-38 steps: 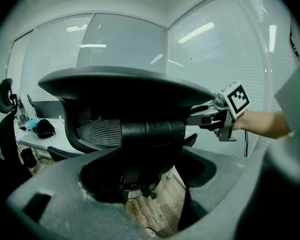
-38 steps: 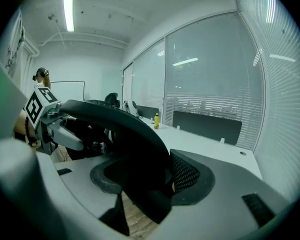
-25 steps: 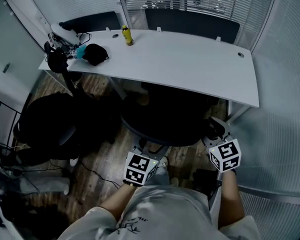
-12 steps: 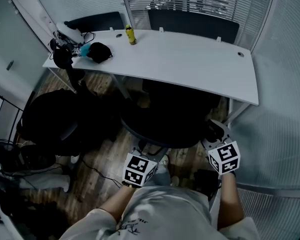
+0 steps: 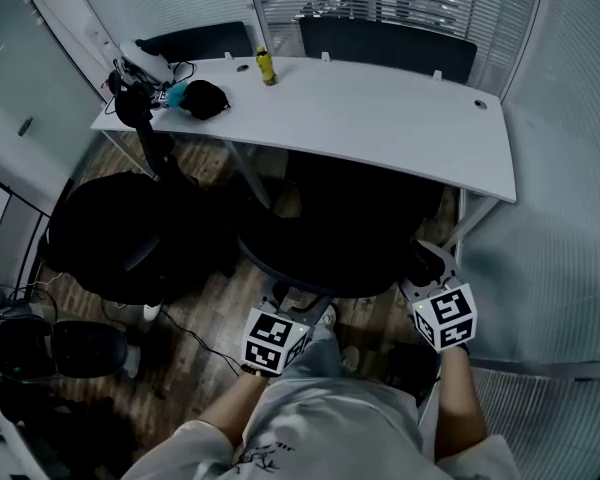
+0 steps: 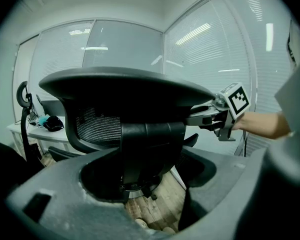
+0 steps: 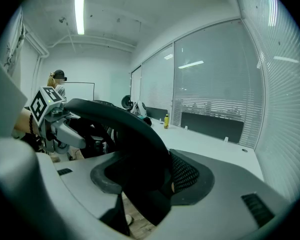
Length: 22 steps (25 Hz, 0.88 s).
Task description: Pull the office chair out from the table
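Note:
The black office chair point(image 5: 340, 248) stands with its seat under the white table point(image 5: 380, 118), its curved back towards me. My left gripper point(image 5: 283, 303) is on the left part of the back's top rim and my right gripper point(image 5: 426, 270) on its right end. In the left gripper view, the chair's back point(image 6: 125, 89) and its spine fill the gap between the left gripper's point(image 6: 140, 181) jaws, and the right gripper point(image 6: 206, 115) clamps the rim. In the right gripper view, the rim point(image 7: 125, 129) runs through the right gripper point(image 7: 145, 184), with the left gripper point(image 7: 65, 128) at the far end.
A second black chair point(image 5: 110, 238) stands to the left on the wooden floor, with cables point(image 5: 185, 338) near it. A yellow bottle point(image 5: 267, 66), a black pouch point(image 5: 205, 98) and headphones point(image 5: 130, 103) lie on the table's far left. Glass walls with blinds point(image 5: 565, 218) close in the right side.
The chair's back and both grippers have come slightly towards me, away from the table. My head view has shifted a little, and both grips look the same.

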Available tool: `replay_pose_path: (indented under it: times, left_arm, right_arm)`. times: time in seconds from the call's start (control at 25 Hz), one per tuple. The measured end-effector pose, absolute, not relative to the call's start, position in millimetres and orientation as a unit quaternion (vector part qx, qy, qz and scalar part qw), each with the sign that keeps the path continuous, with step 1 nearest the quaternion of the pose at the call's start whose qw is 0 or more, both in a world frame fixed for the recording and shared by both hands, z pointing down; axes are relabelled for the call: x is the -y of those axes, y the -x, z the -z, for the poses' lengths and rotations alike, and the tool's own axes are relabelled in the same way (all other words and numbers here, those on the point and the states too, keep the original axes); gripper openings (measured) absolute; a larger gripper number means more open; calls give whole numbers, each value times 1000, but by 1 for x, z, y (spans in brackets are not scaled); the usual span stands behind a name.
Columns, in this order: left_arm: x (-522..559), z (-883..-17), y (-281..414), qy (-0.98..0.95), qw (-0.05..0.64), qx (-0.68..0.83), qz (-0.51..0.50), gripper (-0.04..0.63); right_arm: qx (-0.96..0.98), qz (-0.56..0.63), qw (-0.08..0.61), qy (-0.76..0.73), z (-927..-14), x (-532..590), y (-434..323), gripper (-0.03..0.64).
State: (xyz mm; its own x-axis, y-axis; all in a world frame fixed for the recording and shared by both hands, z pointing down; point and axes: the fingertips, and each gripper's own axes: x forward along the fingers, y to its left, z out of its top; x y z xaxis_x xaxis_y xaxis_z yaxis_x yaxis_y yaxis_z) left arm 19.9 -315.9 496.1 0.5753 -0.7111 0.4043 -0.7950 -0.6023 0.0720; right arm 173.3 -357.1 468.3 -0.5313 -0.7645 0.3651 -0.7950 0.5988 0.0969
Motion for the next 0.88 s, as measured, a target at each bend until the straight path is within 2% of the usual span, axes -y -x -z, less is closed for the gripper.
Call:
replay_pose_path:
  times: [0.88]
  left_arm:
    - [249, -502, -3, -882, 125, 420, -177, 318]
  right_arm:
    - [868, -48, 207, -448, -476, 291, -155, 216]
